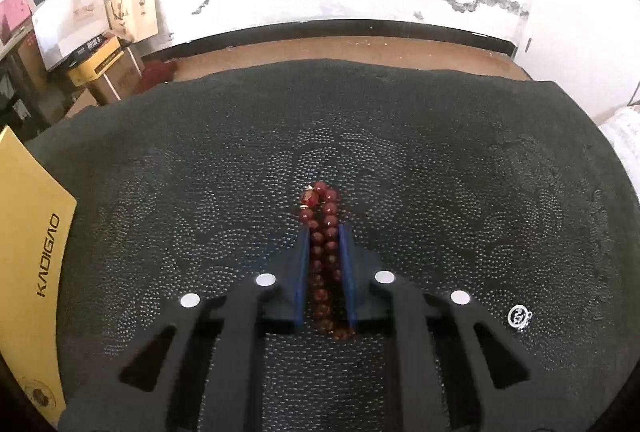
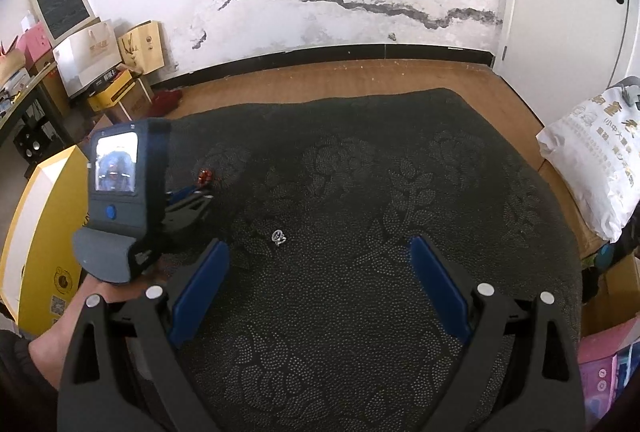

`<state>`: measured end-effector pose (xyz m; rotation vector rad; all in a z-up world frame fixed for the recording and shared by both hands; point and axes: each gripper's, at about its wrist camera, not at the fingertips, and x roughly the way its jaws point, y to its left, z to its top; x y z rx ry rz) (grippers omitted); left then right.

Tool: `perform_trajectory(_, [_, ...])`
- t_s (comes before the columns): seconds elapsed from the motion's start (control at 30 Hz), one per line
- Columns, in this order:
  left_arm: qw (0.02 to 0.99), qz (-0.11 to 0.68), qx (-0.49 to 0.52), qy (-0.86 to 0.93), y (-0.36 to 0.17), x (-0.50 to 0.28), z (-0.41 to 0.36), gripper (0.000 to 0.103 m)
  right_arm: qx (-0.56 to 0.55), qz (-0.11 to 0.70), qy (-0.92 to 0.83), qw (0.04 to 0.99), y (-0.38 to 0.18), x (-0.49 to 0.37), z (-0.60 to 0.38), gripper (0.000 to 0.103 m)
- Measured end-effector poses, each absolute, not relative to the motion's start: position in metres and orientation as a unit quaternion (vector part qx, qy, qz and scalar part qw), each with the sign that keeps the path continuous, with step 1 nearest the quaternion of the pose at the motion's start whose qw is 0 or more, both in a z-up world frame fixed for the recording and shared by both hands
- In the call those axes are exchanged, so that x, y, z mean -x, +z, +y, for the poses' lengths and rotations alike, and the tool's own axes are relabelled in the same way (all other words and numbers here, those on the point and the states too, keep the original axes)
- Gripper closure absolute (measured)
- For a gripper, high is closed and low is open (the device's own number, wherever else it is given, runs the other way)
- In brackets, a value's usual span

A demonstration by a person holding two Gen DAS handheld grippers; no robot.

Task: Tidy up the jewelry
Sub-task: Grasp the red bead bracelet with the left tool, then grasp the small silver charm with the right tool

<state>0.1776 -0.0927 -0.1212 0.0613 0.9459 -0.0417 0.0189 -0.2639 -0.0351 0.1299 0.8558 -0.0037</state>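
A dark red bead bracelet [image 1: 325,244] lies between the blue pads of my left gripper [image 1: 325,232], which is shut on it, low over the dark dotted cloth [image 1: 440,171]. Its beaded end [image 2: 206,175] sticks out beyond the left gripper [image 2: 200,191] in the right wrist view. A small silver ring [image 1: 519,316] lies on the cloth to the right of the left gripper. It also shows in the right wrist view [image 2: 278,236]. My right gripper [image 2: 320,252] is wide open and empty above the cloth, with the ring ahead between its fingers, nearer the left one.
A yellow box marked KADIGAO [image 1: 32,232] stands at the cloth's left edge; it also shows in the right wrist view [image 2: 44,232]. A white printed bag [image 2: 592,159] lies at the right. Cardboard boxes [image 2: 120,71] are stacked by the far wall at left.
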Motion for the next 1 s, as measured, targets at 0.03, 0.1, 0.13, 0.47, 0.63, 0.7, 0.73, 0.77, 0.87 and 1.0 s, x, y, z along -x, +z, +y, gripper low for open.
perform_trajectory(0.03, [0.889,0.457,-0.025,-0.023,-0.120,-0.178,-0.091,0.093,-0.063,0.415,-0.001,0.908,-0.036,-0.020,-0.264,0.014])
perform_trajectory(0.1, [0.886,0.463,-0.014,-0.030,-0.118,-0.177,-0.084,0.096,-0.060,0.416,-0.002,0.908,-0.037,-0.022,-0.263,0.014])
perform_trajectory(0.13, [0.884,0.467,-0.008,-0.032,-0.117,-0.177,-0.081,0.096,-0.057,0.416,-0.002,0.908,-0.038,-0.023,-0.262,0.014])
perform_trajectory(0.47, [0.904,0.427,0.008,-0.038,-0.045,-0.139,-0.036,0.096,-0.027,0.438,0.002,0.899,-0.066,-0.040,-0.257,0.014])
perform_trajectory(0.63, [0.907,0.418,0.018,-0.044,-0.020,-0.104,-0.011,0.096,-0.007,0.462,0.020,0.887,-0.098,-0.049,-0.241,0.014])
perform_trajectory(0.7, [0.906,0.420,0.020,-0.052,-0.016,-0.100,-0.006,0.096,0.003,0.467,0.028,0.884,-0.109,-0.054,-0.234,0.014])
perform_trajectory(0.73, [0.906,0.419,0.024,-0.055,-0.014,-0.097,-0.003,0.096,0.017,0.469,0.035,0.882,-0.115,-0.059,-0.229,0.014])
perform_trajectory(0.77, [0.906,0.419,0.026,-0.058,-0.013,-0.097,0.001,0.096,0.027,0.469,0.043,0.882,-0.119,-0.064,-0.226,0.015])
perform_trajectory(0.87, [0.904,0.423,0.034,-0.059,-0.012,-0.097,0.010,0.096,0.038,0.481,0.077,0.872,-0.132,-0.083,-0.227,0.019])
perform_trajectory(1.0, [0.899,0.431,0.046,-0.061,-0.012,-0.099,0.024,0.096,0.051,0.463,0.105,0.879,-0.136,-0.095,-0.228,0.025])
